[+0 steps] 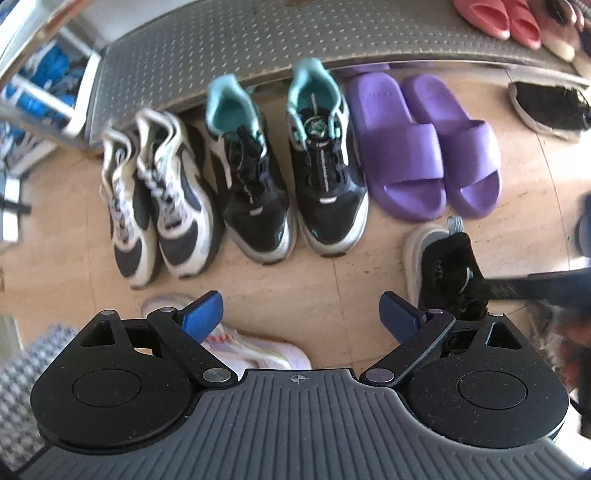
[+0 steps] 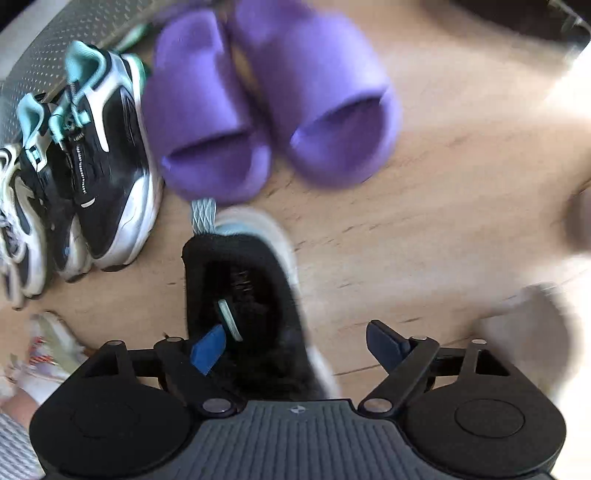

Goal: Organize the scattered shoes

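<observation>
Three pairs stand in a row by the rack: white-and-black sneakers (image 1: 155, 192), black-and-teal sneakers (image 1: 288, 166) and purple slides (image 1: 424, 144). A loose black fleece-lined shoe with a pale sole (image 1: 443, 266) lies in front of the slides. My left gripper (image 1: 299, 317) is open and empty above the floor. My right gripper (image 2: 295, 347) is open, its jaws wide apart, with the left fingertip (image 2: 208, 349) inside the black shoe's opening (image 2: 243, 295). The purple slides (image 2: 266, 99) and teal sneakers (image 2: 99, 162) also show in the right wrist view.
A perforated metal rack shelf (image 1: 258, 40) runs along the back, holding pink slides (image 1: 498, 18). Another dark shoe (image 1: 550, 107) lies at the right under the shelf. A white sneaker (image 1: 236, 343) lies below my left gripper. A checked mat (image 1: 22, 387) is at the lower left.
</observation>
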The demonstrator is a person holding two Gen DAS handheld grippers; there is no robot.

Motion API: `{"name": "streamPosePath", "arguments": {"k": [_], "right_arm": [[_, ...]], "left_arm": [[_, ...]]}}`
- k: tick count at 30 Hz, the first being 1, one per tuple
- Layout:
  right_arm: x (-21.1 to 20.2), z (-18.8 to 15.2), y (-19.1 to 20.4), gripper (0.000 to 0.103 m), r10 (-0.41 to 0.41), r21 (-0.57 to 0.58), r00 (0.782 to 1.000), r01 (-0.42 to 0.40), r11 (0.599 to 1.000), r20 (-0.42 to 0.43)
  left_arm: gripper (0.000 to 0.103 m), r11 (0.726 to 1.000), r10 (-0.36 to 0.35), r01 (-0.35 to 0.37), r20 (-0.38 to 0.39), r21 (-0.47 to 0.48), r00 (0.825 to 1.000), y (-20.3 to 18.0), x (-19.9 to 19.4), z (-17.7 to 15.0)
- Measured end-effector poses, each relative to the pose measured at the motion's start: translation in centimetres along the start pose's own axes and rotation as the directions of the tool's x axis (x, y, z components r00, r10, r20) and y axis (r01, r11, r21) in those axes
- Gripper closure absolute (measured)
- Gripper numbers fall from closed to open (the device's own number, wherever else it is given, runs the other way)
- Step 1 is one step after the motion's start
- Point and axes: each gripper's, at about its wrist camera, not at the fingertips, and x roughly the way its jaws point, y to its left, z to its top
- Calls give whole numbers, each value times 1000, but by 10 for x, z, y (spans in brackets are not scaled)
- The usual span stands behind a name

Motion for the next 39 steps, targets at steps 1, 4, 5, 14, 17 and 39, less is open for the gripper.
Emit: {"name": "streamPosePath", "arguments": {"k": [1,4,5,14,17,39], "right_arm": [[-17,-6,6,17,37,-54,999,-36,998,16],[-42,-31,17,16,186,-141,982,-189,972,-32],[-36,-41,20,16,261,-153,959,-276,949,-112],[59,-114,101,24,147,-399,927,-287,871,-346],[74,-145,115,58,-94,-606,961,-86,791,-260],[-94,-49,-69,24,-2,-143,995,16,990,102]], "left_arm": [[8,1000,0,0,10,8,1000,1,-1,3],[8,1000,-21,21,27,-6,999,5,-5,9],[8,999,-30,30,27,-12,999,7,-6,10],[8,996,-80,81,31,-37,996,17,-10,10],[8,995,-85,87,42,-51,996,19,-14,12],[7,997,-48,49,-11,55,999,-15,-3,-2]]}}
